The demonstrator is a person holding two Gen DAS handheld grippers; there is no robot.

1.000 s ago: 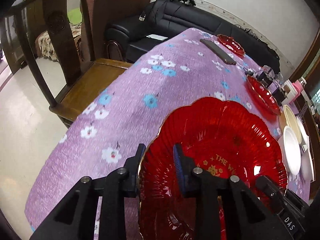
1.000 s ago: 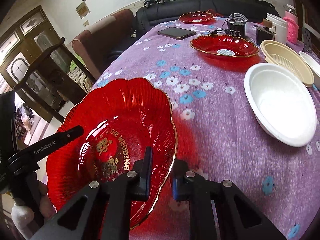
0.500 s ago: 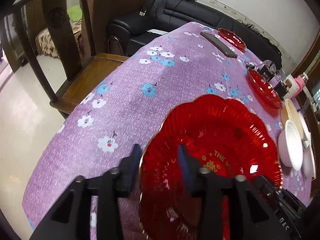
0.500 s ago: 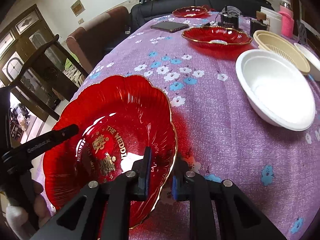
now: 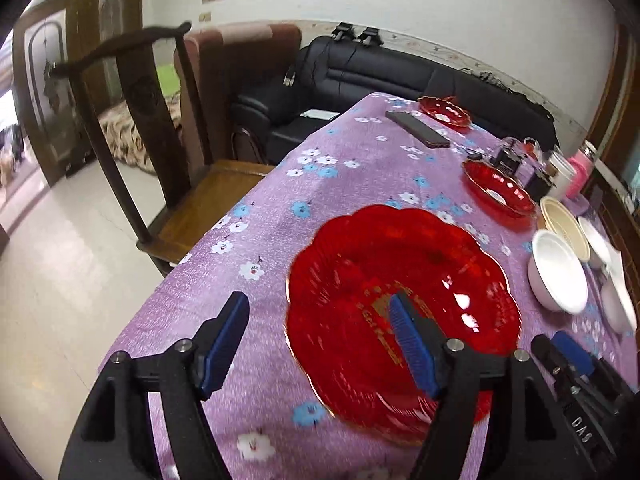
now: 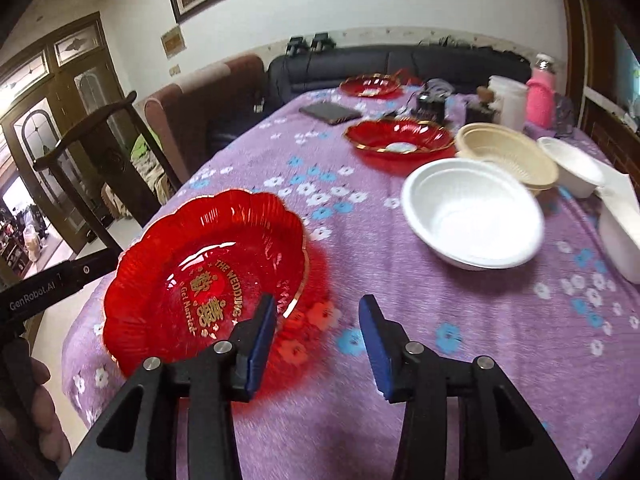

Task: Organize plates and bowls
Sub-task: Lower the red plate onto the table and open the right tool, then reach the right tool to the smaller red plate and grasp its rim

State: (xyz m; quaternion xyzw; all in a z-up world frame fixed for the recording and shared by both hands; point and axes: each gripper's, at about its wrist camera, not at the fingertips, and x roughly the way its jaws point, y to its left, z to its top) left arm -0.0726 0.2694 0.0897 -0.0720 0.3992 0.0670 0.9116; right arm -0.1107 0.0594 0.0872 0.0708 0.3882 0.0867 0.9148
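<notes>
The big red plate (image 6: 204,276) lies flat on the purple flowered cloth of the counter (image 6: 460,360), close to its near left corner, gold lettering showing in its well; both pairs of tongs hang over it with nothing in them; the left tongs (image 5: 320,330) are spread wide, one blue pad above bare cloth and the other above the plate's middle; the right tongs (image 6: 316,324) are likewise spread, one pad over the plate's near rim, the other over the cloth beside it; whether any pad touches the plate I cannot tell; toward the right edge sits a white bowl (image 6: 472,212), with a beige bowl (image 6: 508,156) just behind it and a smaller white bowl (image 6: 572,164) beyond; a second red plate (image 6: 400,138) rests mid-counter, a third (image 6: 370,85) near the far edge, a dark tablet (image 6: 329,113) between them toward the left.
</notes>
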